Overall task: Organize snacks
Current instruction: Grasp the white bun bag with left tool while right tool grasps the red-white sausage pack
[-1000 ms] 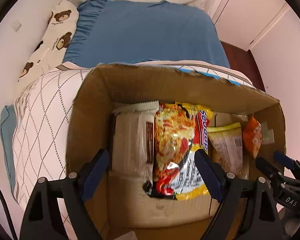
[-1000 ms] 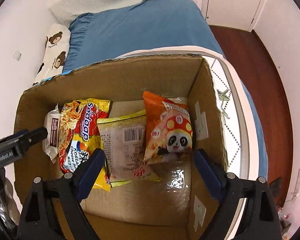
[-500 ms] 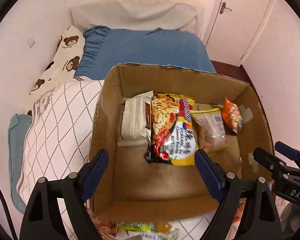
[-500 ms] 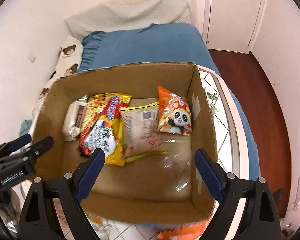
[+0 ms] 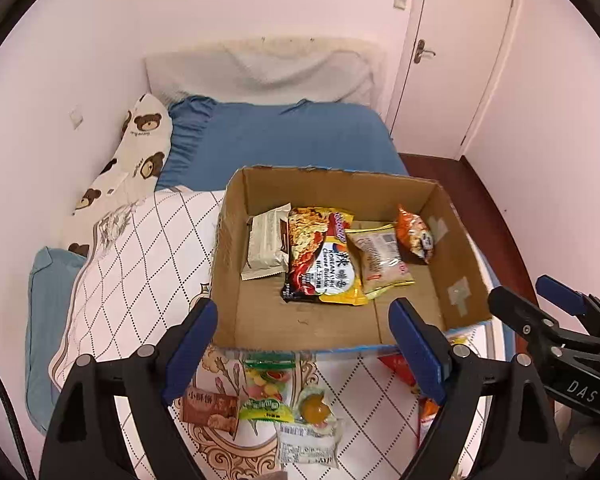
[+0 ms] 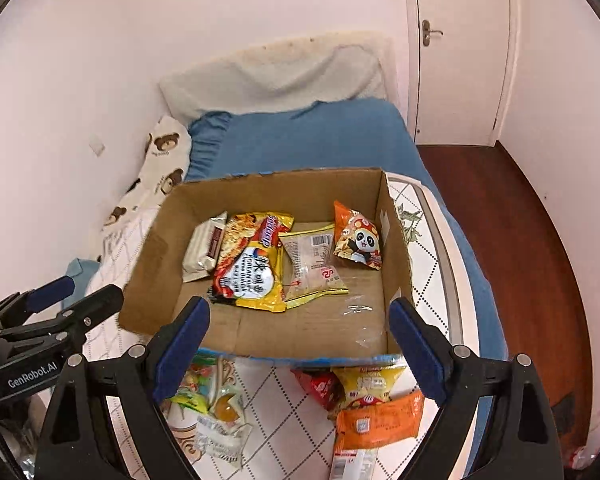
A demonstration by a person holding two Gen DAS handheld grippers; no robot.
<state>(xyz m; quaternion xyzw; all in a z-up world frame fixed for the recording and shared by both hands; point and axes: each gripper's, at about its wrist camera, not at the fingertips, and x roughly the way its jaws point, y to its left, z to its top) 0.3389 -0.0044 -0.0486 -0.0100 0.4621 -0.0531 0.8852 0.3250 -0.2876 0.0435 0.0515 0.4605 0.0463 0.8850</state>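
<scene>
- We see an open cardboard box (image 6: 396,256) on the bed, with four packets lying flat along its far wall: a white wrapper (image 6: 202,248), a yellow-red noodle pack (image 6: 252,266), a clear packet (image 6: 312,264) and an orange panda bag (image 6: 358,240).
- In front of the box, loose snacks lie on the quilt: a brown biscuit pack (image 5: 210,408), a green candy bag (image 5: 266,392) and an orange packet (image 6: 378,420).

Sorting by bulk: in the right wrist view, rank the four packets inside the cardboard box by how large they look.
1. Yellow noodle packet
2. Clear bun packet
3. Orange panda snack bag and white wafer packet: they look about alike, and the wafer is partly covered, so I won't rank them.
</scene>
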